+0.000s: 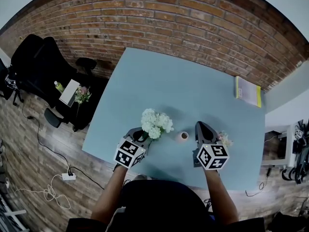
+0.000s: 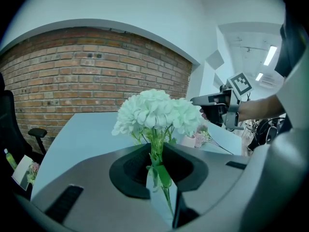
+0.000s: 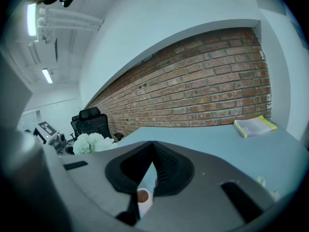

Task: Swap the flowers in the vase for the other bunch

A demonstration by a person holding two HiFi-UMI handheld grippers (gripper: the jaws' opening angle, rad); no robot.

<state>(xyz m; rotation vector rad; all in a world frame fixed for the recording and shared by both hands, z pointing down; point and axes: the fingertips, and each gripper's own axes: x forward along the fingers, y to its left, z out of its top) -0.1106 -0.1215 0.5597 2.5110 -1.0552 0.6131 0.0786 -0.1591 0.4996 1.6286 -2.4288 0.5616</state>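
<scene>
In the head view our left gripper [image 1: 140, 137] clamps the white flowers [image 1: 156, 123] beside the empty vase [image 1: 182, 137]; pink flowers [image 1: 224, 140] lie by our right gripper [image 1: 201, 129]. Left gripper view: stems pinched. Right gripper view: jaws together, nothing held. We judge that the vase is yet to be refilled.

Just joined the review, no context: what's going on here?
A person works at a blue table with a gripper in each hand. The left gripper is shut on the stems of a white flower bunch, holding it just left of the small pink vase, which looks empty. The right gripper is shut on nothing, just right of the vase. A pink bunch lies on the table further right. Neither bunch is in the vase.
</scene>
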